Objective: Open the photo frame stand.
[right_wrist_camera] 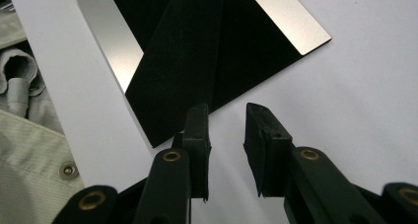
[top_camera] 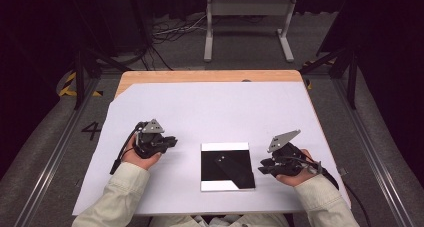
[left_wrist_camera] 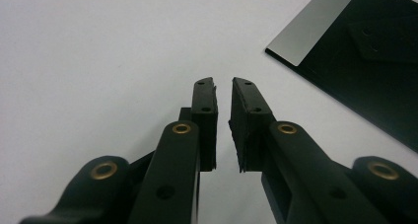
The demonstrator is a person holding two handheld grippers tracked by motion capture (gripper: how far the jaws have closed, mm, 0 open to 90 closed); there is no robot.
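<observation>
Black square plate (top_camera: 227, 166) flat on counter (top_camera: 210, 112) between my hands, reflective strips along two edges. Left gripper (left_wrist_camera: 224, 93) off to side, narrow gap, holding nothing. Right gripper (right_wrist_camera: 226, 120) slightly apart, empty, aimed at plate's near edge, probably to grab there.

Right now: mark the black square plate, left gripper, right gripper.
black square plate (top_camera: 227, 166), high view, middle of its dark face.
left gripper (left_wrist_camera: 224, 88), left gripper view, gap midway between its fingertips.
right gripper (right_wrist_camera: 226, 113), right gripper view, gap midway between its fingertips.
</observation>
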